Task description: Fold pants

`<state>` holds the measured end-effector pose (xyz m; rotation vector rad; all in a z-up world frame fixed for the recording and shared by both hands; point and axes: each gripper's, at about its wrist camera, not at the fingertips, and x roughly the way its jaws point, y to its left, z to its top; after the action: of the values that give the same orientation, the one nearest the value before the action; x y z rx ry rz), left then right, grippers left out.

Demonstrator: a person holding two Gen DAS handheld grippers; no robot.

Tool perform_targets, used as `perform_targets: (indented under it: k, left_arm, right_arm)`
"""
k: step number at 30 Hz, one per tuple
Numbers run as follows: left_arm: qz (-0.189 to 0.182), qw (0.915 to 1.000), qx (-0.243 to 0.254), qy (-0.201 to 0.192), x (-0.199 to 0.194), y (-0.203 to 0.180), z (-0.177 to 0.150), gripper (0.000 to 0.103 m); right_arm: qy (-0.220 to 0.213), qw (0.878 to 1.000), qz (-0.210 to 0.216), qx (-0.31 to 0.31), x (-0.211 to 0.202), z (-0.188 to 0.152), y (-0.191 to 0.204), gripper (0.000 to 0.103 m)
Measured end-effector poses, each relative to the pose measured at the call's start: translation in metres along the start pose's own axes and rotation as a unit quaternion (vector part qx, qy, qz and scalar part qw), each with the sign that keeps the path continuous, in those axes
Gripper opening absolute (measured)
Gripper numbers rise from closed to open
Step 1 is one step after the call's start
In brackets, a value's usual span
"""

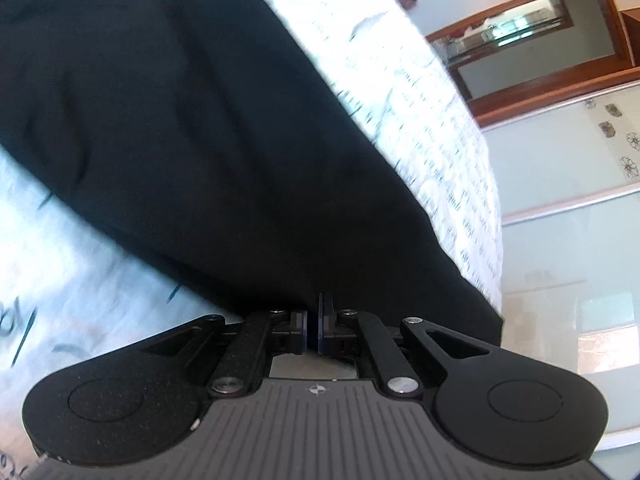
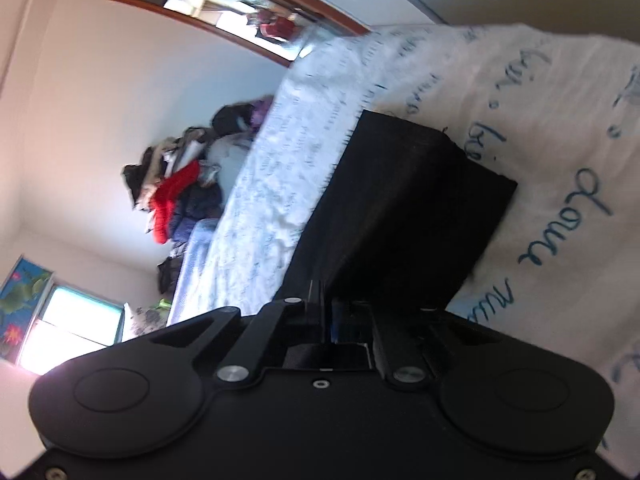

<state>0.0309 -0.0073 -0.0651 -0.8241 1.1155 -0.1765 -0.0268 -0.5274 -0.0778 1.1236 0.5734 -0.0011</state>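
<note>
The black pants point(image 1: 192, 128) lie across a white bedsheet with blue handwriting print point(image 1: 432, 120). In the left wrist view the cloth runs from the top left down into my left gripper point(image 1: 313, 322), whose jaws are closed on the near edge of the pants. In the right wrist view the pants point(image 2: 400, 208) form a dark folded band on the sheet point(image 2: 552, 128), and my right gripper point(image 2: 322, 312) is shut on their near edge. Both views are tilted and slightly blurred.
A heap of mixed clothes point(image 2: 180, 192) sits at the far end of the bed. A wood-framed mirror point(image 1: 532, 40) and a pale wardrobe door point(image 1: 568, 184) stand beside the bed. A bright window point(image 2: 68, 332) is low on the left.
</note>
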Motion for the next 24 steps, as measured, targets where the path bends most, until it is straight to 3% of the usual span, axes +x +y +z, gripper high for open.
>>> perform_targets:
  k: [3,5,10,13,16,18,20,22,24]
  left_arm:
    - [-0.003,1.0,-0.003,0.0,0.009,0.015,-0.004,0.01]
    - [-0.003,1.0,0.005,0.0,0.006,0.014,-0.004,0.01]
    - [-0.039,0.9985,0.024,0.03,0.008,0.014,0.005,0.022]
    - [-0.053,0.9966,0.042,0.047,-0.01,0.027,-0.001,0.029]
    - [-0.045,0.9922,0.1,0.059,-0.033,0.034,-0.009,0.03]
    - [-0.032,0.9867,0.152,0.049,-0.041,0.027,-0.01,0.03]
    - [-0.024,0.9781,0.206,0.016,-0.048,0.016,-0.008,0.03]
    - [0.003,0.9645,0.26,-0.046,-0.051,0.003,-0.002,0.03]
    - [0.03,0.948,0.298,-0.107,-0.058,0.0,0.001,0.033]
  right_arm:
    - [0.011,0.999,-0.033,0.016,0.004,-0.006,-0.027,0.004]
    - [0.002,0.999,-0.017,0.029,0.006,-0.008,-0.038,0.002]
    - [-0.009,1.0,-0.004,0.027,0.001,-0.008,-0.036,0.007]
    - [-0.05,0.997,-0.001,0.054,-0.026,-0.005,-0.044,0.008]
    - [-0.115,0.992,-0.018,0.056,-0.057,0.0,-0.044,0.009]
    - [-0.128,0.991,-0.008,0.041,-0.06,0.001,-0.032,0.009]
    - [-0.081,0.996,0.025,0.028,-0.038,0.001,-0.014,0.009]
    - [-0.016,0.999,0.046,0.01,0.0,-0.003,0.009,0.012]
    - [0.04,0.997,0.068,-0.012,0.042,-0.012,0.032,0.031]
